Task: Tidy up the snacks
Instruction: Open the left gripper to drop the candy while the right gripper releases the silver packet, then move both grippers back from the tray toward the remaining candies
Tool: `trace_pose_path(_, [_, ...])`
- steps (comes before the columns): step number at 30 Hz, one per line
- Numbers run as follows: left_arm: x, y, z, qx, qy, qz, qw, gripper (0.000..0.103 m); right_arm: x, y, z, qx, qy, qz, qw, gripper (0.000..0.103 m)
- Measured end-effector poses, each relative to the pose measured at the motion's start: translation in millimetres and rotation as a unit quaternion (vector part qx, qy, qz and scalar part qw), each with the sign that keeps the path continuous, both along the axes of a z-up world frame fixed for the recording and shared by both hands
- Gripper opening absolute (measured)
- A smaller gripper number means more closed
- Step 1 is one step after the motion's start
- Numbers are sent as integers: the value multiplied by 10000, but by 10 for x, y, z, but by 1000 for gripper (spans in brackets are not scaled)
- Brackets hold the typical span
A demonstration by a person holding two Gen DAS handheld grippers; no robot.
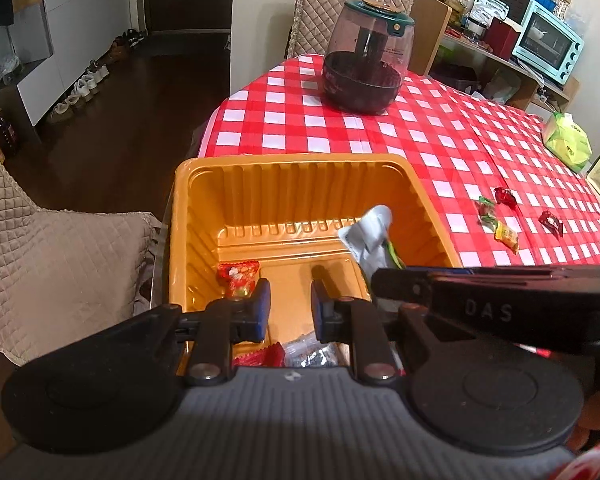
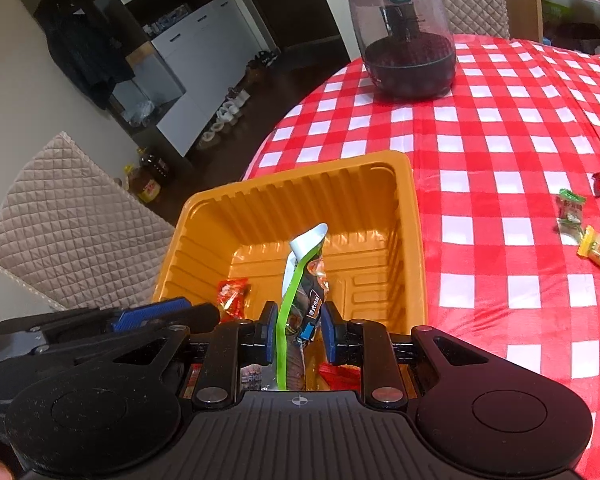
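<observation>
The right tongs [image 2: 296, 334] pinch a packet [image 2: 300, 280] upright over the tray [image 2: 300, 184] at the surface's near-left edge – released carelessly, it could snag the empty, parted left tongs [image 1: 290, 308] – or tip out

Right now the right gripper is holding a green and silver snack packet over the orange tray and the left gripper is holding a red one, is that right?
Not quite. The left gripper holds nothing: the left wrist view shows its jaws apart with only the tray floor between them, and the red snack packet lies in the orange tray. The right gripper does hold the green and silver snack packet over the tray.
</observation>
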State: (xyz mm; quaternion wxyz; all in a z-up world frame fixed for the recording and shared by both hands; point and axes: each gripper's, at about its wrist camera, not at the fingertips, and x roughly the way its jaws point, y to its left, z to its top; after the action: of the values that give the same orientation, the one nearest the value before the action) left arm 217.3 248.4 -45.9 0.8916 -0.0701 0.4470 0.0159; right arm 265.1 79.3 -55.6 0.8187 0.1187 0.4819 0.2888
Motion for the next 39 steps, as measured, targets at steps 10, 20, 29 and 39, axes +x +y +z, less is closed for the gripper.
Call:
trace_pose_path(10, [-117,7,15,-20,20,18,10000,19,-58,12,70,11,-131,94,9999,23])
trace_pose_path(20, [-317,-49,108,-67,-30,11,10000,19,-219,-161,117,-13,-67,146,9999,23])
trace_pose_path(29, [-635,-190,237,-122,-118,-26,9999,20,-480,-446,213,45,-60,174,9998,24])
trace_pose_path(39, [-1023,-466,293,-111,-70,-17,9999,23,-786,-804,261,78,-23,279,9996,24])
